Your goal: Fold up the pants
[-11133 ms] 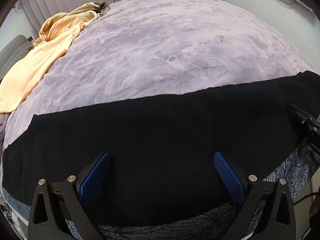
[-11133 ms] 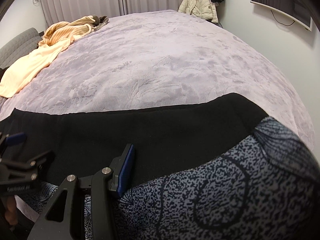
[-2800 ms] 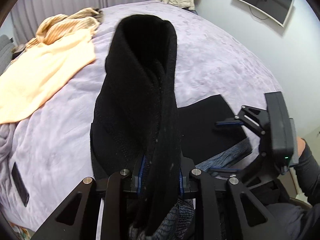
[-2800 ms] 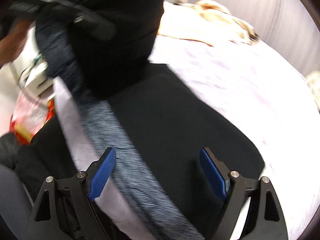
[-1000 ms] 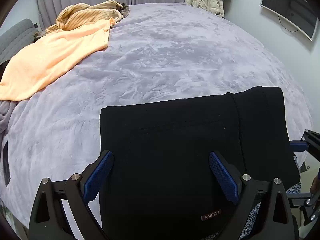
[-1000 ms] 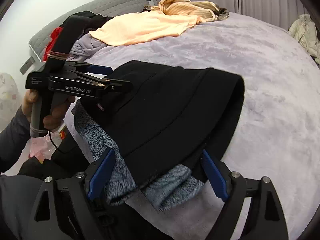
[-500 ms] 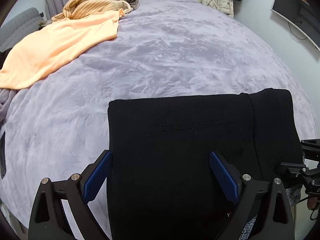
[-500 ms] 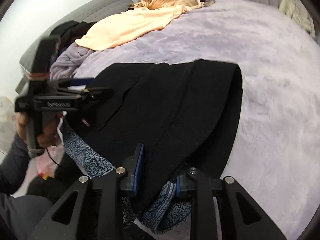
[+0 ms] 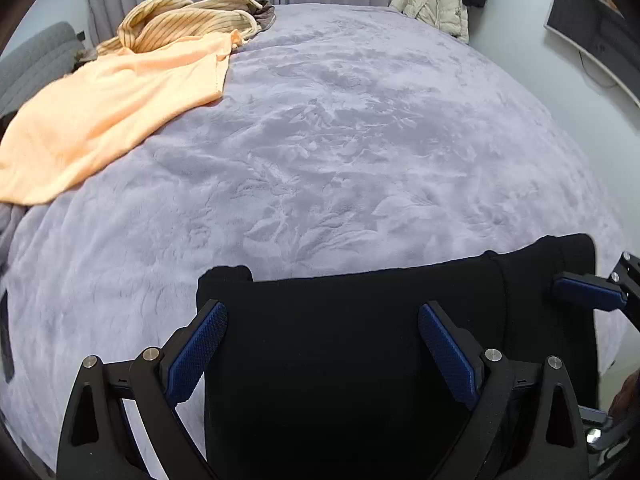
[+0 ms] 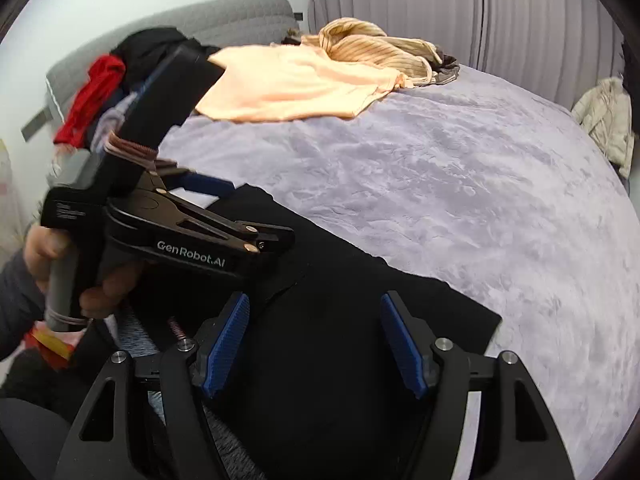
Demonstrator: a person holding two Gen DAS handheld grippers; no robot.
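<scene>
The black pants [image 9: 352, 340] lie folded into a flat rectangle at the near edge of the bed; they also show in the right wrist view [image 10: 320, 344]. My left gripper [image 9: 322, 346] is open and empty, its blue pads spread just above the folded pants. My right gripper [image 10: 314, 346] is open and empty over the pants' right part. One right gripper finger [image 9: 586, 292] shows at the pants' right edge in the left wrist view. The left gripper's body [image 10: 172, 236], held by a hand, shows at the left in the right wrist view.
The lavender bedspread [image 9: 340, 140] stretches beyond the pants. An orange garment [image 9: 104, 108] and a striped one [image 9: 184, 20] lie at the far left. A beige jacket [image 9: 436, 0] hangs by the far wall. A pile of red and dark clothes [image 10: 104, 80] sits by the grey headboard.
My right gripper has opened and let go of the pants' edge. The pants have shifted nearer, with less of them in view. The left gripper stays open.
</scene>
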